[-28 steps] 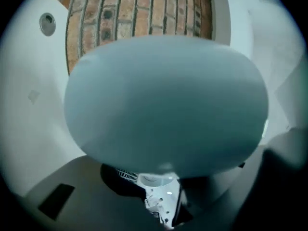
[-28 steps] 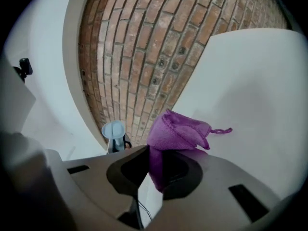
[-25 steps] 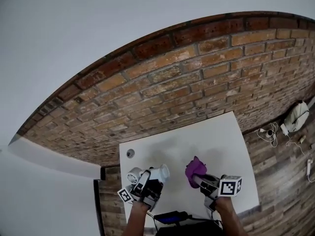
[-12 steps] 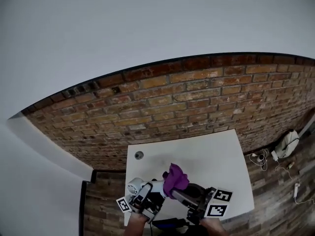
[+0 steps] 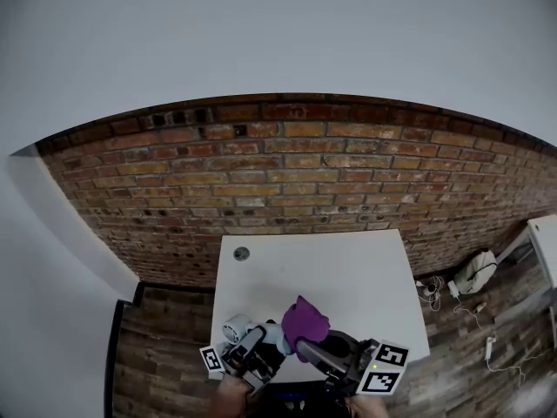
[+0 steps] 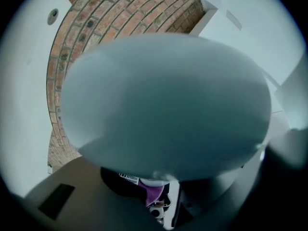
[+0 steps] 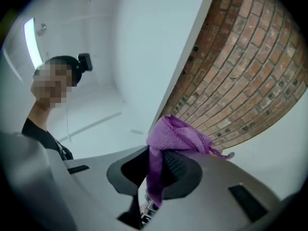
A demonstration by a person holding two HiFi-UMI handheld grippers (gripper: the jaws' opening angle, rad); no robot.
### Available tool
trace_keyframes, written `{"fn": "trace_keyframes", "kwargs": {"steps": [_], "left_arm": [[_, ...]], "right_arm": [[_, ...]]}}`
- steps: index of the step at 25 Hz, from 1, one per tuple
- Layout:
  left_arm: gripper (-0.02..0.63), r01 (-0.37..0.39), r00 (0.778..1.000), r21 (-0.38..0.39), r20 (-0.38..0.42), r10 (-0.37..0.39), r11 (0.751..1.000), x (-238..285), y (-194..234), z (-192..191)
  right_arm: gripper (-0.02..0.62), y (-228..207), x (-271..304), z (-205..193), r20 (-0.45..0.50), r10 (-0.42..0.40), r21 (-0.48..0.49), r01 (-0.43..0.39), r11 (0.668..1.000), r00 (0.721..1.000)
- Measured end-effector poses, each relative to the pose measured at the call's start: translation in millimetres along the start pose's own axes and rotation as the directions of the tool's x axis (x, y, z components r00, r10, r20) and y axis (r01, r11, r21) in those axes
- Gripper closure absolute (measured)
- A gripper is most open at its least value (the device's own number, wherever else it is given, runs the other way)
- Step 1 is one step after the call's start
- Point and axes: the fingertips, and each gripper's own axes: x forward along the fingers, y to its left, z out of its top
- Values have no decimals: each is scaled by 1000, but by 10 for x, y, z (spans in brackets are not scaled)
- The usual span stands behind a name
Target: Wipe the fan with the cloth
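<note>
Left hand-held gripper (image 5: 257,348): jaws clamped wide on the fan (image 5: 271,336), a smooth, rounded shell of pale blue-grey plastic, held over the near edge of the white tabletop (image 5: 348,268). Right hand-held gripper (image 5: 320,348): jaws pinched on the purple cloth (image 5: 305,320), soft nubbly terry bunched above the tips. Fan lies just left of the cloth; contact uncertain. Judgement: a short leftward reach starts the wipe.

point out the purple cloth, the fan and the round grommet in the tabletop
purple cloth (image 5: 305,320): head view, on its bunched top
fan (image 6: 163,105): left gripper view, on its rounded pale body
round grommet (image 5: 241,253): head view, on its dark centre
</note>
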Motion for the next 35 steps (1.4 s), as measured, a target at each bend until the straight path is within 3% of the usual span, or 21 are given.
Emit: {"fn": "trace_keyframes", "kwargs": {"steps": [3,5,7,10,13,15,19,22,24,27,29,32,35], "left_arm": [[448,38,999,-26,8,-37,999,-63,-95,-91],[448,39,999,-30,11,-39,999,-121,-124,-125],[448,46,999,-33,24,-45,998,-166,-159,-135],[448,49,997,-21,59,-48,999,-212,-190,-79],[448,41,997,3,72,-41,999,-189,-186,-56],[448,36,998,26,58,-38,999,-112,-168,-105],[448,13,999,66,42,-16,998,123,-35,-235],[448,-18,999,83,37,15,996,256,124,-334],[448,-29,999,100,28,26,995,356,213,-403],[448,-52,999,120,12,51,991,515,376,-523],[448,-70,997,131,-1,71,989,606,505,-629],[449,-94,995,144,-16,97,985,735,697,-805],[449,-127,990,165,-37,134,978,852,883,-1014]], "right_arm": [[540,-148,-81,-128,-1,-124,-29,124,992,992],[540,-384,-239,-232,-26,-262,-43,261,964,965],[540,-484,-358,-300,-48,-324,-28,323,946,945],[540,-352,-368,-259,-25,-259,28,260,965,966],[540,20,-274,-132,3,-91,53,90,994,996],[540,269,-205,-90,-17,9,35,-9,999,1000],[540,291,-233,-182,-106,24,-23,-27,999,994],[540,109,-481,-197,-157,-41,-87,28,996,987],[540,-116,-696,-148,-174,-132,-135,109,985,976],[540,-586,-1127,-25,-175,-319,-199,284,938,932],[540,-801,-1434,78,-157,-375,-183,347,920,914],[540,-795,-1735,274,-106,-280,-92,271,958,954],[540,-456,-1826,496,-27,-24,7,24,1000,999]]}}
